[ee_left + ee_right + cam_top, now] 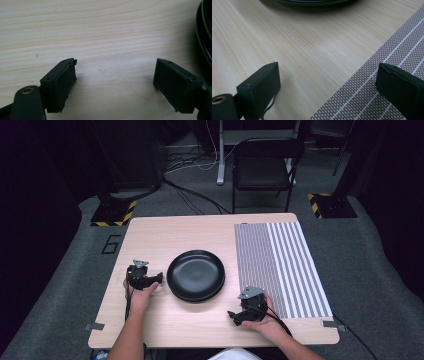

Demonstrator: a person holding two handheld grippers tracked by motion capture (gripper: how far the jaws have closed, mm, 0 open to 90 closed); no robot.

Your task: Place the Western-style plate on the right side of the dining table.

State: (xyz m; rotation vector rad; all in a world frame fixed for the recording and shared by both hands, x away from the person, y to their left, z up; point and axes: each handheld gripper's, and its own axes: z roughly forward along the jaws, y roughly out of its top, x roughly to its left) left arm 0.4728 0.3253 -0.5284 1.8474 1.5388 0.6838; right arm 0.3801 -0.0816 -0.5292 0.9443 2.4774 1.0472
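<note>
A stack of black plates (196, 275) sits in the middle of the light wooden table (165, 320). My left gripper (152, 279) rests just left of the stack, held in a hand. In the left gripper view, the left gripper (115, 67) is open over bare wood, with the plates' rim (205, 32) at the right edge. My right gripper (241, 313) lies near the front edge, right of the plates. The right gripper view has the right gripper (329, 71) open and empty. Its right jaw is over the striped mat (374, 82), and the plates (312, 2) are far ahead.
A grey and white striped mat (280, 265) covers the right part of the table. A black folding chair (264, 170) stands beyond the far edge, with cables on the floor. Bare wood lies behind and in front of the plates.
</note>
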